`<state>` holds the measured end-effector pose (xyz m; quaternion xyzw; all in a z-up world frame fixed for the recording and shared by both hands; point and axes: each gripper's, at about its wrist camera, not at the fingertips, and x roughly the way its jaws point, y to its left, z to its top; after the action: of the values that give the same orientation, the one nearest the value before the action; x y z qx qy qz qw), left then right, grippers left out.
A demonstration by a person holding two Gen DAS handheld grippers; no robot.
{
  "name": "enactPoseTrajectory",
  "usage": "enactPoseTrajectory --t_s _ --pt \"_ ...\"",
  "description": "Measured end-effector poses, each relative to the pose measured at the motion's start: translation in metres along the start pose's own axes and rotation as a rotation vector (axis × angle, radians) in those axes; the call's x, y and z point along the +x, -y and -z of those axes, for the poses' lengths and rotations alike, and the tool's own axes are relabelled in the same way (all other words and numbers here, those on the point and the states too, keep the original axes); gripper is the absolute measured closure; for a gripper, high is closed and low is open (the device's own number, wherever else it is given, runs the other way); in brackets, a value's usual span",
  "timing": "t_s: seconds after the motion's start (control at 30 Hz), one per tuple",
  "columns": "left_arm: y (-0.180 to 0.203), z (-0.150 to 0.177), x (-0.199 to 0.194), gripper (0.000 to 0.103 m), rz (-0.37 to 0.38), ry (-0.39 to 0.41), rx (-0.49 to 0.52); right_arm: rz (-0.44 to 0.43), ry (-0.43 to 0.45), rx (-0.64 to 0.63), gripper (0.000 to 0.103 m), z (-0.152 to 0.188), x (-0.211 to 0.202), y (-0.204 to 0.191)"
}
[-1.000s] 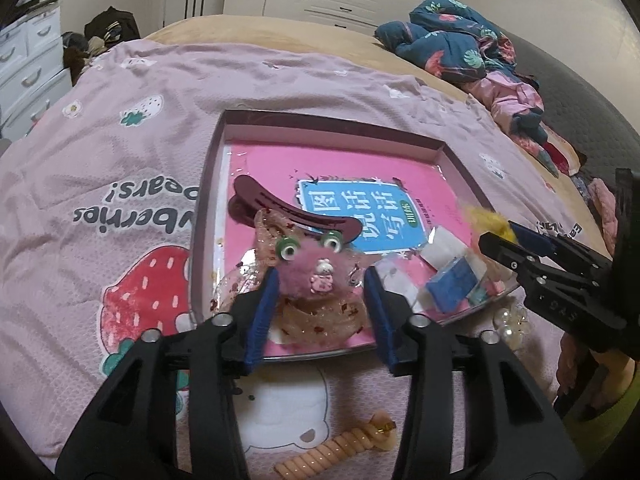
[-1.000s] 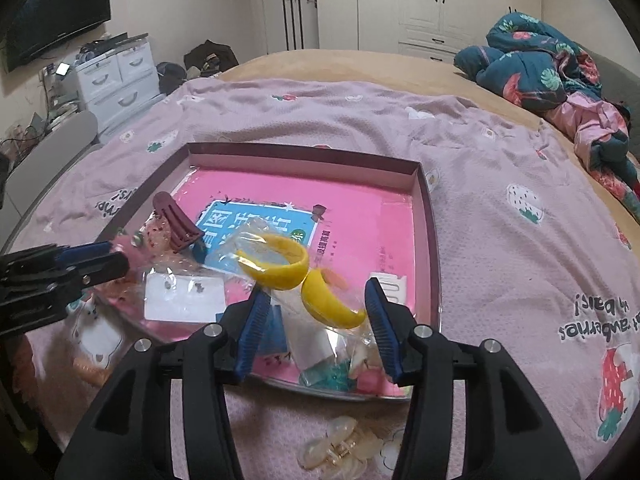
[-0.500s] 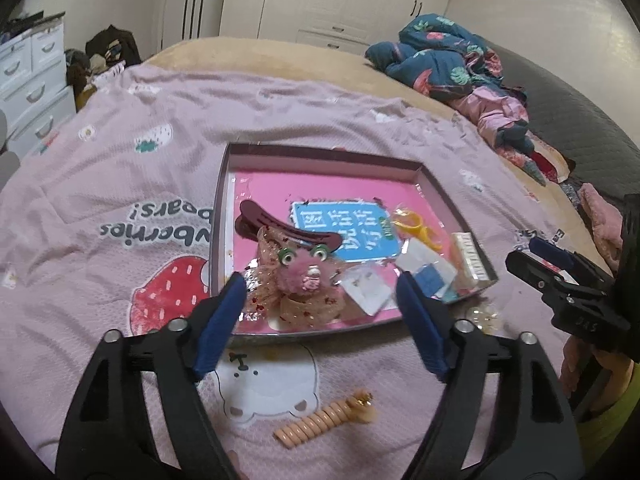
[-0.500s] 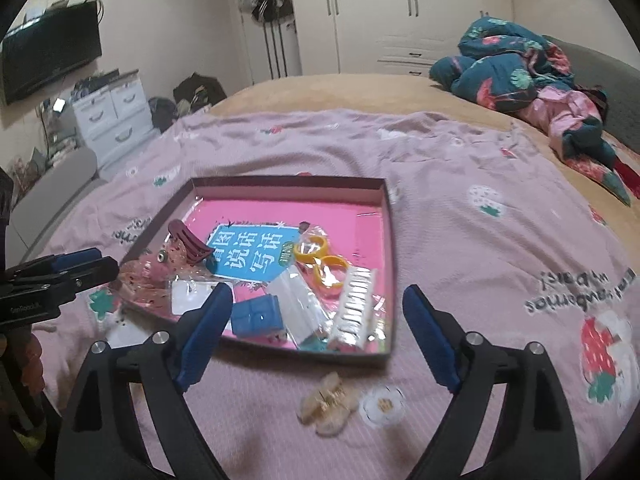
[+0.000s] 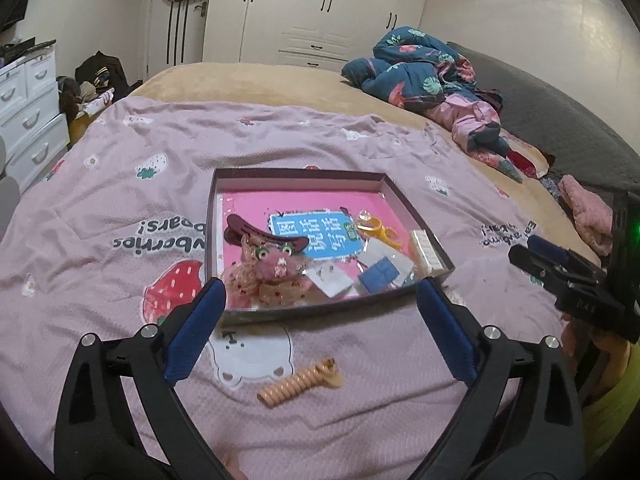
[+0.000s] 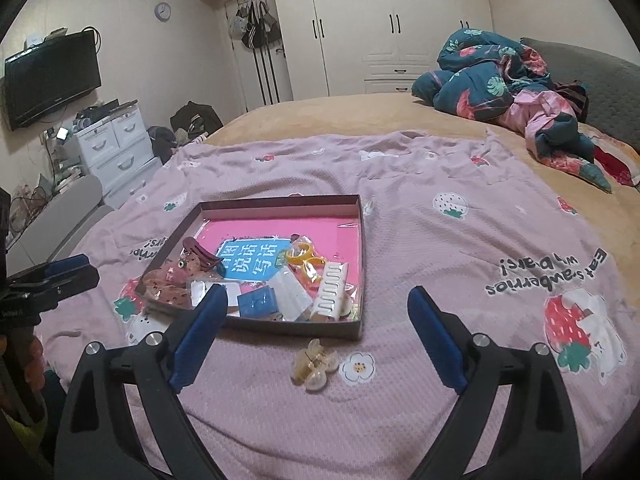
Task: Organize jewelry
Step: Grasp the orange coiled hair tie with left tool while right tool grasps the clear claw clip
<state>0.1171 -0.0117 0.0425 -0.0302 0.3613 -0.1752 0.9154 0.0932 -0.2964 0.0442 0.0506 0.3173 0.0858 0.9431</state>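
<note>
tray's [image 6: 362, 240] small packets unreadable, tongs handles cropped below

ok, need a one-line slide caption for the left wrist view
Open left tongs hover over a peach spiral hair tie on the pink bedspread, facing the tray of hair accessories.

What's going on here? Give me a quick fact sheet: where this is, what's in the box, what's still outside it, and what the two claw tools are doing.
Setting: a bed under a pink strawberry-print blanket
Box: shallow, open, pink-lined, lying on the blanket
In the box: dark red hair clip, fuzzy pink hair ornament, yellow rings, white comb clip, small packets
Outside the box: coiled orange hair tie, pale claw clip, both on the blanket in front of the box
Left gripper: jaws just opened, wide, empty
Right gripper: jaws just opened, wide, empty
</note>
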Motion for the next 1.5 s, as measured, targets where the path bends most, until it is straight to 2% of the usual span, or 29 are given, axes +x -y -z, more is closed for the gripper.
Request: enactPoseTrajectory --t_s 0.13,0.4,0.63,0.8,0.87,0.9,1.03,1.13,1.3,1.33,1.43,1.47,1.5 --pt "-0.003 0.012 0.001 0.014 -0.014 -0.029 0.01 -0.001 -0.008 -0.002 0.011 0.006 -0.005 -0.001" --pt "-0.007 0.045 0.022 0.014 -0.009 -0.139 0.069 0.002 -0.05 -0.02 0.011 0.02 0.003 -0.006" --pt "-0.014 0.07 0.046 0.039 -0.029 -0.242 0.12 -0.004 -0.102 -0.017 0.011 0.035 0.015 -0.006" --pt "-0.019 0.077 0.059 0.043 -0.027 -0.272 0.139 -0.009 -0.152 -0.011 0.011 0.045 0.032 -0.008" --pt "-0.021 0.081 0.069 0.052 -0.039 -0.299 0.147 -0.015 -0.183 -0.01 0.011 0.05 0.042 -0.01" --pt "-0.022 0.083 0.072 0.053 -0.041 -0.304 0.151 -0.016 -0.196 -0.008 0.011 0.053 0.046 -0.01" --pt "-0.019 0.083 0.078 0.053 -0.042 -0.294 0.186 -0.012 -0.242 0.008 0.011 0.06 0.067 -0.008" --pt "-0.015 0.081 0.082 0.061 -0.034 -0.286 0.198 -0.011 -0.271 0.048 0.012 0.063 0.083 -0.002" --pt "-0.011 0.082 0.083 0.068 -0.016 -0.283 0.196 -0.028 -0.322 0.09 0.026 0.068 0.105 0.001" --pt "-0.011 0.083 0.082 0.074 -0.011 -0.281 0.195 -0.025 -0.321 0.085 0.031 0.068 0.108 0.0" --pt "-0.012 0.083 0.081 0.081 0.022 -0.278 0.164 -0.031 -0.316 0.057 0.055 0.067 0.113 -0.006" --pt "-0.013 0.084 0.08 0.085 0.025 -0.275 0.156 -0.035 -0.316 0.044 0.059 0.066 0.114 -0.008" --pt "-0.015 0.084 0.08 0.086 0.034 -0.274 0.143 -0.049 -0.315 0.029 0.059 0.066 0.114 -0.011"
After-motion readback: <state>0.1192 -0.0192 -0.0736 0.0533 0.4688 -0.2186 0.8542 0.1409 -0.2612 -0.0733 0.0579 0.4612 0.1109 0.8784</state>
